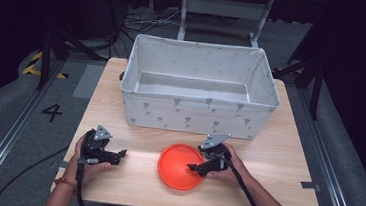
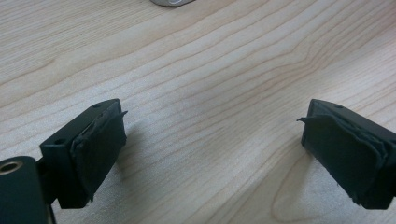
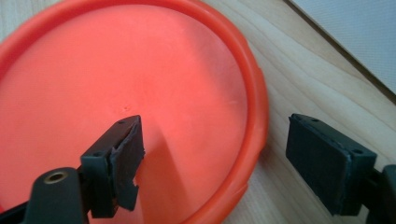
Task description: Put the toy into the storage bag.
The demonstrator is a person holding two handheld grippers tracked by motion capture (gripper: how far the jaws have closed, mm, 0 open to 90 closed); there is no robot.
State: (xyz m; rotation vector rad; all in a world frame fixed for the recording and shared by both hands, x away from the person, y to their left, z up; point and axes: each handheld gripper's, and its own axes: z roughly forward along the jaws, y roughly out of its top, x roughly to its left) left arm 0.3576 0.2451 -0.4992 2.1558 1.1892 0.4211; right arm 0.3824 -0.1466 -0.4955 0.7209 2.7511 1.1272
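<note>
While astride the orange plate [image 3: 140, 84] rim, right gripper [image 3: 215, 163] jaws wide, pads clear; left gripper [image 2: 210, 154] wide, empty.

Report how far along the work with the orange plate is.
Done: nothing yet; the fabric bin stands empty and the orange plate lies flat on the table. In hand: the right gripper is open, its jaws straddling the plate's rim without pressing on it. The left gripper is open over bare wood. Left: probably closing on the rim, lifting, and perhaps moving the plate to the bin.
</note>
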